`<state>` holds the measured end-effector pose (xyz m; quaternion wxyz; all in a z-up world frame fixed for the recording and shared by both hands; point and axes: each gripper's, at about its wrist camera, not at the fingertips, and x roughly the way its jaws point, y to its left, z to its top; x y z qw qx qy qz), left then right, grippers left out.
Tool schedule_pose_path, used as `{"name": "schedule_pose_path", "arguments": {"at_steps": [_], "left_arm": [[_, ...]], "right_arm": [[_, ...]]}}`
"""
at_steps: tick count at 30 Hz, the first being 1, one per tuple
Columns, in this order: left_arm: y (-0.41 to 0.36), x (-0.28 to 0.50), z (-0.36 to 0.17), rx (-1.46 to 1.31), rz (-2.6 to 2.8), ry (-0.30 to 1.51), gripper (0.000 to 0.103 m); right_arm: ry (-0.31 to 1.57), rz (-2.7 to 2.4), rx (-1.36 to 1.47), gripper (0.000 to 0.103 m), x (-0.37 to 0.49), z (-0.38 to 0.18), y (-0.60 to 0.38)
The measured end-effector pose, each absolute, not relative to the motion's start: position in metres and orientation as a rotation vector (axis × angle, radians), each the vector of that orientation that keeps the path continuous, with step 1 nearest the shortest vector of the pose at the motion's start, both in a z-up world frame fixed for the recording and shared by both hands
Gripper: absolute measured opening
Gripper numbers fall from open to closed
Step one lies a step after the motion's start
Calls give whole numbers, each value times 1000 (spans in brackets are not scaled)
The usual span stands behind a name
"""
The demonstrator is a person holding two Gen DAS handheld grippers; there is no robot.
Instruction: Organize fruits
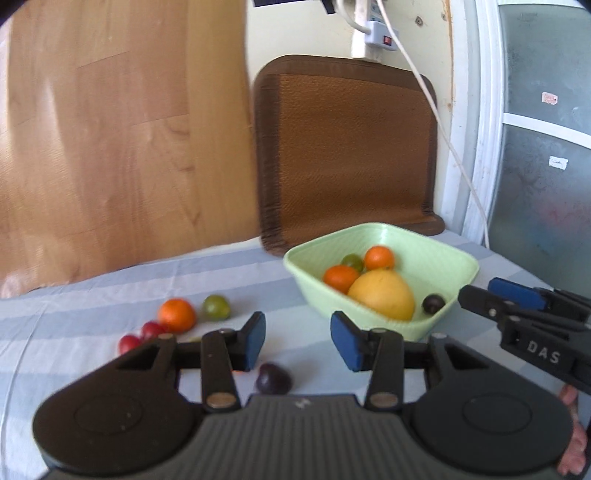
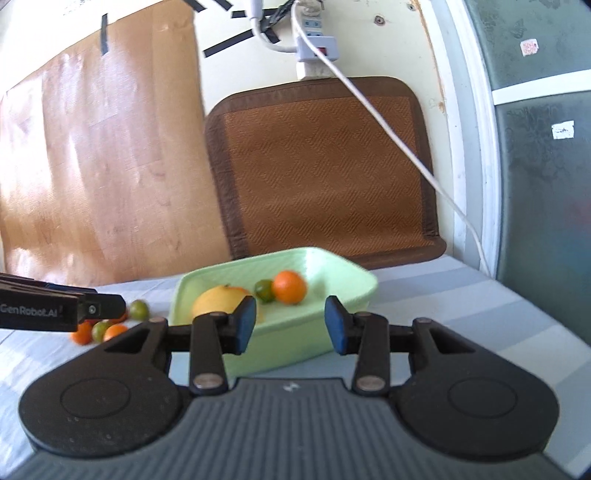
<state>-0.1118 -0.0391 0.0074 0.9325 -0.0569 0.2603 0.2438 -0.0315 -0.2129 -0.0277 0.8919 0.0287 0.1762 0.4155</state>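
A pale green bowl (image 1: 436,258) holds a large yellow fruit (image 1: 382,293), two small oranges (image 1: 378,257), a green fruit and a dark plum (image 1: 433,302). On the striped cloth lie an orange (image 1: 176,315), a green fruit (image 1: 217,306), two red fruits (image 1: 142,336) and a dark plum (image 1: 273,378). My left gripper (image 1: 298,341) is open and empty, just above that plum. My right gripper (image 2: 290,325) is open and empty over the near wall of the bowl (image 2: 332,269); it also shows in the left wrist view (image 1: 480,295).
A brown woven mat (image 1: 351,147) leans on the wall behind the bowl. A white cable (image 1: 454,155) hangs from a power strip (image 1: 376,35). A wooden panel (image 1: 122,140) stands at the left, a glass door (image 1: 546,147) at the right.
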Motion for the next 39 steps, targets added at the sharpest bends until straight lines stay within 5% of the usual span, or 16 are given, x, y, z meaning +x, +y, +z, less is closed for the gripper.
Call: {"name": "schedule_pose_path", "arguments": {"at_steps": [16, 39], "left_arm": [[-25, -193, -33, -193, 639, 551, 40], [-22, -208, -38, -197, 685, 507, 47]], "right_arm": [[496, 973, 35, 44, -103, -36, -189], [506, 973, 90, 48, -103, -38, -195]]}}
